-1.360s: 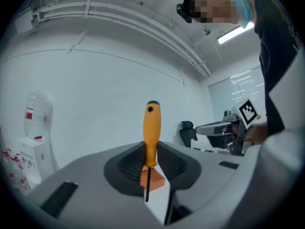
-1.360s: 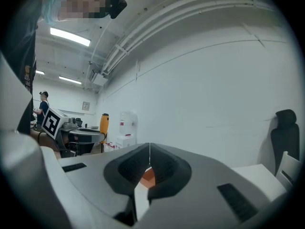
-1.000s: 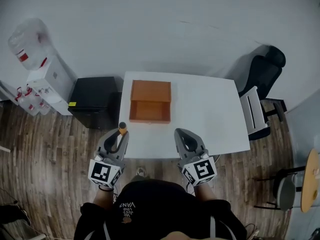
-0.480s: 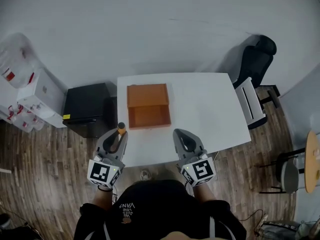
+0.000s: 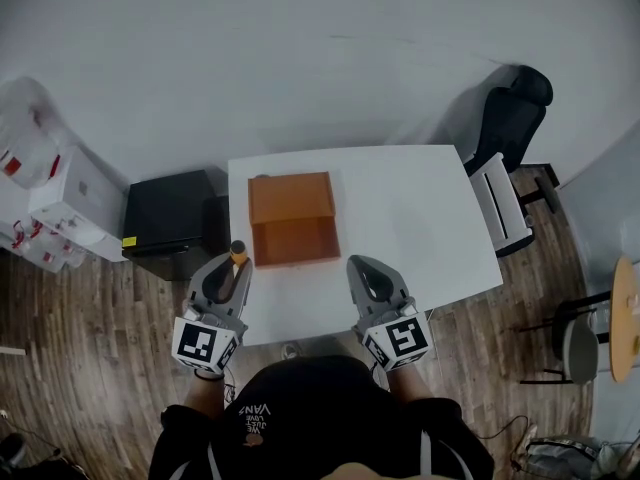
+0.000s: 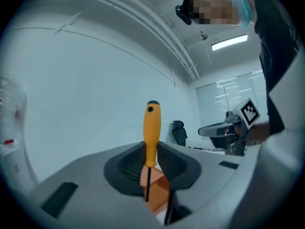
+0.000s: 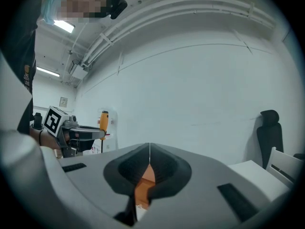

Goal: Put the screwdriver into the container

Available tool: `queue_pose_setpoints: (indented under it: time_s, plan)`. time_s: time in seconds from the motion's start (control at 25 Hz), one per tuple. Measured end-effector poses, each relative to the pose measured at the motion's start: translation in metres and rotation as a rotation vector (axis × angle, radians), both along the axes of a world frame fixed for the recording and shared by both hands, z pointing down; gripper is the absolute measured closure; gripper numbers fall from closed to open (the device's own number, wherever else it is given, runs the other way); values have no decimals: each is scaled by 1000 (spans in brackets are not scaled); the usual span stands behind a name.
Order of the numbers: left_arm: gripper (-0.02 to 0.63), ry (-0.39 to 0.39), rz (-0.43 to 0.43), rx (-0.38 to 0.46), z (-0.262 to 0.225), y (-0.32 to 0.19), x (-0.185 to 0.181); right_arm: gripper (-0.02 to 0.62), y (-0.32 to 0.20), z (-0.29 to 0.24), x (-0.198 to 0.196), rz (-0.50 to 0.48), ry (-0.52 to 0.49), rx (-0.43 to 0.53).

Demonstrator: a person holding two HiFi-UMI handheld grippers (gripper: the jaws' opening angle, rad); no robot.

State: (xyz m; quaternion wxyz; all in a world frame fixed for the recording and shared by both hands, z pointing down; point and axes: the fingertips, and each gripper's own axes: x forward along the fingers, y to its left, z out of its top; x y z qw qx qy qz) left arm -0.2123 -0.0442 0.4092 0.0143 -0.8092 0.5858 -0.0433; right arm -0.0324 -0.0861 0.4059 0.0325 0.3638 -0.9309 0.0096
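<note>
Screwdriver [image 6: 152, 128], yellow handle up and dark shaft down, is held upright between the narrowly parted jaws of the left gripper [image 5: 234, 266]. It is carried at the near left edge of the table [image 5: 400, 218], close to the near left corner of the orange box [image 5: 290, 196] but not in it. The right gripper [image 5: 360, 264] is closed on nothing. Against a second ago, table and box are seen nearer both grippers. Print on the black shirt [image 5: 300, 408] is too small to be read.
</note>
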Motion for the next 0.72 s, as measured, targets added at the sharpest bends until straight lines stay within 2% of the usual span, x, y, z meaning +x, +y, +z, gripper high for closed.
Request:
queue_pose_setpoints:
  time_s: [0.36, 0.72]
  plan:
    - [525, -37, -16, 38, -15, -41, -2, 583, -36, -3, -1, -27, 13, 7]
    - [526, -39, -19, 59, -20, -81, 3, 583, -68, 2, 11, -23, 22, -9]
